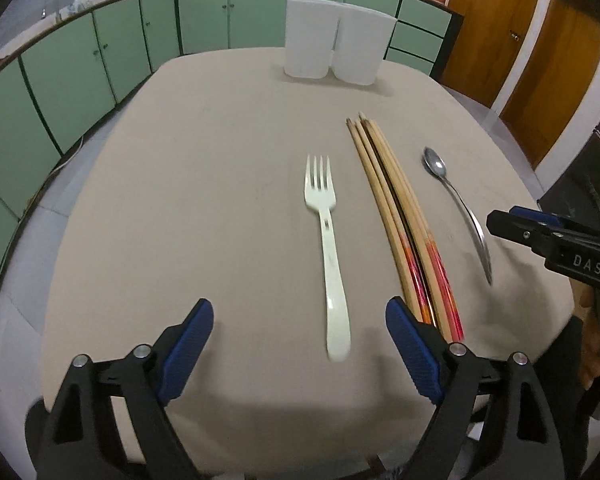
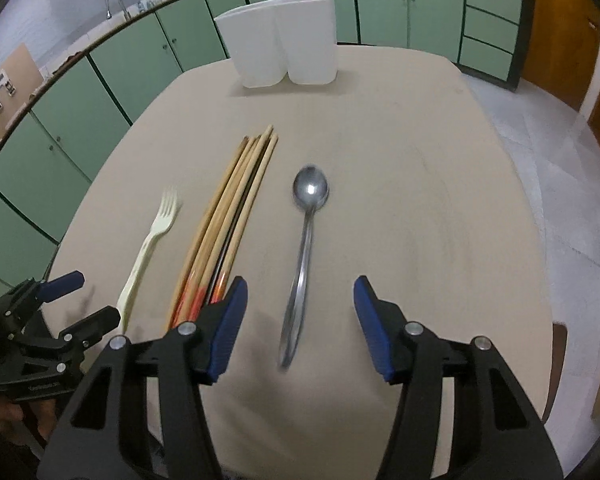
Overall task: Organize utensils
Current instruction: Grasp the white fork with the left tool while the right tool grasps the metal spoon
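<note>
Table (image 1: 220, 200), oval in the fisheye, covered in plain beige cloth, taken here as the landmark. At its far edge: white plastic utensil holder (image 1: 332, 40) with two rounded compartments, upright, both seen from outside only. On the cloth, three lots lying lengthwise and apart from one another: cream plastic fork (image 1: 328, 248), tines toward the holder; bundle of long wooden chopsticks (image 1: 396, 216) with red-orange patterned handle ends, packed side by side at the table's middle; slim stainless-steel spoon (image 2: 304, 240), bowl toward the holder, on the chopsticks' other side. Left gripper (image 1: 300, 344), black frame with blue ribbed pads, jaws spread wide above the table's near edge, the fork's handle end lying between the pads without contact; its right pad overlaps the chopstick ends in view. Right gripper (image 2: 296, 320), same build, jaws partly spread, the spoon's handle between the pads, untouched. Open cloth: a broad bare strip between the utensil tips and the holder, and wide bare margins along the table's left and right edges. Beyond the table: green cabinet doors (image 1: 80, 60), wooden doors (image 1: 540, 60).
</note>
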Action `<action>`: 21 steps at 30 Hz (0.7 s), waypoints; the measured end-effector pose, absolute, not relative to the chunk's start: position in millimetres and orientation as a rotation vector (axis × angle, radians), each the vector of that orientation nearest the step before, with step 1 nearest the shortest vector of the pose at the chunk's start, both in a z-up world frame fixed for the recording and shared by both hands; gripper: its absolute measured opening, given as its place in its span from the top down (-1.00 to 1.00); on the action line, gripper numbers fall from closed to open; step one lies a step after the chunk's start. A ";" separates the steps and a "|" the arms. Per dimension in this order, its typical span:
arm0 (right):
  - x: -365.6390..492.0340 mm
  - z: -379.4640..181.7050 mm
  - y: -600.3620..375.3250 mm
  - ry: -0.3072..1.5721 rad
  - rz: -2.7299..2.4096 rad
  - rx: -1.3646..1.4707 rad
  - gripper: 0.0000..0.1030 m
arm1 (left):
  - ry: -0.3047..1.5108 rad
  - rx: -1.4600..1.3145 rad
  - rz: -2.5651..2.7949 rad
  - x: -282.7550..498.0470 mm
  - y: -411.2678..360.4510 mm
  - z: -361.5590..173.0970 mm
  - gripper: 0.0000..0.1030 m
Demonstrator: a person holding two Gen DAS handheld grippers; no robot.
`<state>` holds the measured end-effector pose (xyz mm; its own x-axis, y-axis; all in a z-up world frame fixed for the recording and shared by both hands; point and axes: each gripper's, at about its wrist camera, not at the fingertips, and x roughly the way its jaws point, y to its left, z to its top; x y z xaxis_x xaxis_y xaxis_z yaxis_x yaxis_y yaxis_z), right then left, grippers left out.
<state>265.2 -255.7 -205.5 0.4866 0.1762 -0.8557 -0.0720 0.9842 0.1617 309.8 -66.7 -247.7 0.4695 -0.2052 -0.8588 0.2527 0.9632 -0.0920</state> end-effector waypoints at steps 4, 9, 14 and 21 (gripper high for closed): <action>288.9 -217.6 -258.0 1.075 0.167 0.087 0.03 | 1.063 0.064 -0.284 333.3 -73.9 -253.8 -0.60; 313.1 -230.8 -253.5 1.114 0.188 0.050 0.13 | 1.095 0.103 -0.276 357.7 -83.3 -263.9 -0.54; 327.8 -233.3 -251.3 1.127 0.191 0.024 0.13 | 1.098 0.146 -0.267 366.1 -92.1 -264.5 -0.50; 350.9 -232.5 -253.2 1.157 0.207 0.005 0.12 | 1.113 0.169 -0.322 375.1 -101.2 -258.4 0.09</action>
